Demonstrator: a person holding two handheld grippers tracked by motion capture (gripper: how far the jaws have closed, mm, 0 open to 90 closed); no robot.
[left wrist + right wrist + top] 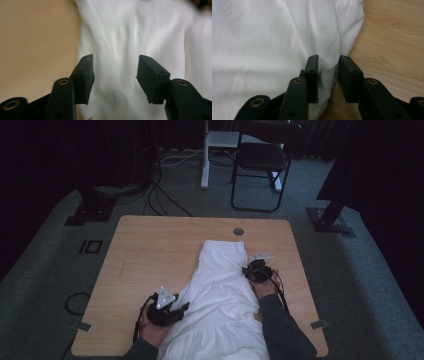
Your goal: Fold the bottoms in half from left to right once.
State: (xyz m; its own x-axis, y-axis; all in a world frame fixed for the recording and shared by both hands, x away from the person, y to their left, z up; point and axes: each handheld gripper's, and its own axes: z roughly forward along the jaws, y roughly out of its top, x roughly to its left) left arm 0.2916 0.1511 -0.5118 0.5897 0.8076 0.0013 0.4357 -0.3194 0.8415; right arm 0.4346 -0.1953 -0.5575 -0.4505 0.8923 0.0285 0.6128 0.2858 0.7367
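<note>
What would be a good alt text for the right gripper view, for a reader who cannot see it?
The right gripper has its two black jaws a little apart over the edge of a white garment, with a fold of the cloth rising between them. The garment lies on a light wooden table, whose bare surface shows at the right.

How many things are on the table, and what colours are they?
White: 1, the white garment lying along the wooden table.
Black: 2, the left gripper at the garment's left edge and the right gripper at its right edge, each in a hand.
Total: 3
</note>
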